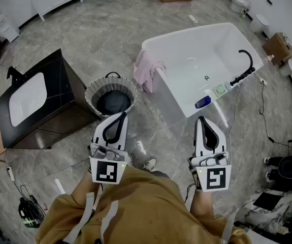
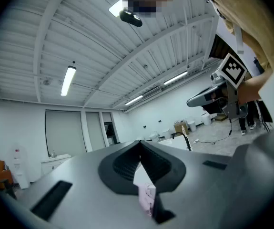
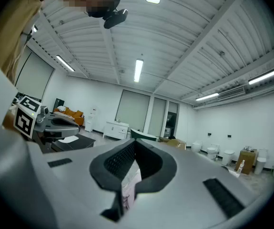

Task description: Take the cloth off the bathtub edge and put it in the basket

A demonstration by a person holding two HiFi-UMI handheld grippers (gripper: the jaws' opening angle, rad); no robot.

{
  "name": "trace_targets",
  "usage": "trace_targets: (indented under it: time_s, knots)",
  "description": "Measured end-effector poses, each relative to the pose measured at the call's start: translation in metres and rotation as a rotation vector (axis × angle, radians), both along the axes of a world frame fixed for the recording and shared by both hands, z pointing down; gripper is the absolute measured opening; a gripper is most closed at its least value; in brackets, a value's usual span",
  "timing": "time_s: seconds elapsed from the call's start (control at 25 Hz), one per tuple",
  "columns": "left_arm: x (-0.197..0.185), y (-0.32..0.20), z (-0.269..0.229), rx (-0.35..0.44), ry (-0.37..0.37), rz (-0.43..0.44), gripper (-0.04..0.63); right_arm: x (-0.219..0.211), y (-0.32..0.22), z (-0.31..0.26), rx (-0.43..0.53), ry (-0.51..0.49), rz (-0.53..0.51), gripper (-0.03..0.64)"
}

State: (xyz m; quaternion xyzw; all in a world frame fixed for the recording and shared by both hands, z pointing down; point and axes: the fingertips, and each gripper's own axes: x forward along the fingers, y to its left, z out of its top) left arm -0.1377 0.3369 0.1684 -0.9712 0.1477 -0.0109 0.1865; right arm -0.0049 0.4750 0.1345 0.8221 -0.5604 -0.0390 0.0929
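- Grey stone-pattern floor runs under a white bathtub point(image 1: 173, 98), a black vanity point(image 1: 59, 85) and a round basket point(image 1: 88, 93) that stands between the two.
- Pink cloth point(image 1: 146, 71) hangs bunched over the tub's end rim, just beside the basket and well ahead of both tools.
- Left gripper point(image 1: 123, 115) and right gripper point(image 1: 201, 119) are held level near the person's waist. Each has its jaws pressed together with nothing between them.
- The step in hand looks to be the reach. The jaws should part before arrival, pinch the bunched fold on top of the rim rather than the hanging tail, then lift straight up so the fabric does not drag on the edge.
- The left gripper sits nearer both cloth and basket, which would leave only a short swing to the drop.
- Open floor lies ahead of the person. The vanity's corner crowds the basket on one side and the tub wall on the other.
- Cables point(image 1: 262, 105) trail across the floor at far right.
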Motion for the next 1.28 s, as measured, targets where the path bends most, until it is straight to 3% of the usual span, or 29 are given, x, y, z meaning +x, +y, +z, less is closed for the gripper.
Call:
trace_targets:
  time_s: [1.0, 1.28]
  knots:
    - [0.049, 0.038, 0.003, 0.037, -0.05, -0.094, 0.003, 0.076, 0.03, 0.006, 0.087, -0.065, -0.067, 0.006]
    - [0.061, 0.022, 0.011, 0.021, -0.048, -0.105, 0.004, 0.086, 0.016, 0.013, 0.073, -0.066, -0.076, 0.006]
